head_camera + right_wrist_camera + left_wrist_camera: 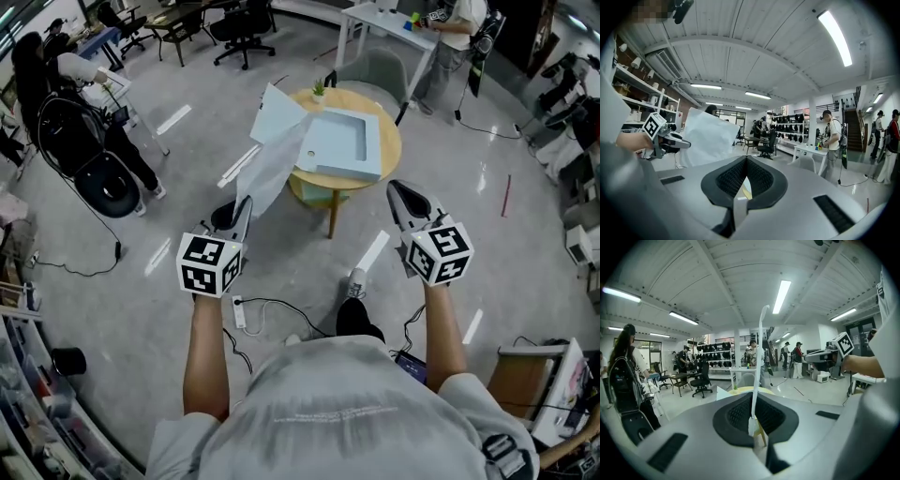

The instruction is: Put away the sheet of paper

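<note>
Paper sheet (272, 159) pinched in left hand-held gripper (246, 202), near round table (390, 141).

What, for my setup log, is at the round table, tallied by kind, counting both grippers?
grippers: 2 (left gripper, right gripper)
sheet of paper: 1, held by the left gripper
blue tray: 1
potted plant: 1
round table: 1
Total: 6

Tray (330, 165) on round table (391, 133); sheet of paper (270, 164) at tray's left, in left tongs (246, 202).
</note>
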{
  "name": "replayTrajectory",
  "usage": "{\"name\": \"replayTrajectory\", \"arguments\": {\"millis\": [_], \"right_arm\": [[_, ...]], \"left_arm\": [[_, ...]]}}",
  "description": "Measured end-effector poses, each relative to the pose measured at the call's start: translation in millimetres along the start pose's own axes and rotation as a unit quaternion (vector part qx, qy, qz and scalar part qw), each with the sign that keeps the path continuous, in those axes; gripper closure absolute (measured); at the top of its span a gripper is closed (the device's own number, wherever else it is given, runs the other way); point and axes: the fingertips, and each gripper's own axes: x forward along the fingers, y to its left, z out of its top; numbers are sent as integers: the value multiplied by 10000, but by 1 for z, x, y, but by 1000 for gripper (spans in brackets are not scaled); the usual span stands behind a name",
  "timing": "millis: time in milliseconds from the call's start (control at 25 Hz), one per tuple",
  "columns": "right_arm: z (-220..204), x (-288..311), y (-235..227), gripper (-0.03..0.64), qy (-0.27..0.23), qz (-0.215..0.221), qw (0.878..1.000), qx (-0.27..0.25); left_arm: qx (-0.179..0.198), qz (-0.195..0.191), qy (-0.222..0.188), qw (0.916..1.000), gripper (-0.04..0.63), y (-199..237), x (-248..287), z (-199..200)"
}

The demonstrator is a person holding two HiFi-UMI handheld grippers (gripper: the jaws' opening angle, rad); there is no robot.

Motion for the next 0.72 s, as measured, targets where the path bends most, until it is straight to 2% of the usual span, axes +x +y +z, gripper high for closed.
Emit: {"name": "replayTrajectory", "arguments": {"millis": [160,440,720], "right_arm": [[-6,36,-50,591,-218,-82,9997,63],[-22,119,-127,591,102,509,9986,-28],[-32,178,-199,591,324,899,9950,287]], "left_arm": [[-72,155,138,9998,577,12,43,2],[-283,367,309,9984,577,30,139,27],[-473,544,621,9955,577,33,223,41]]}}
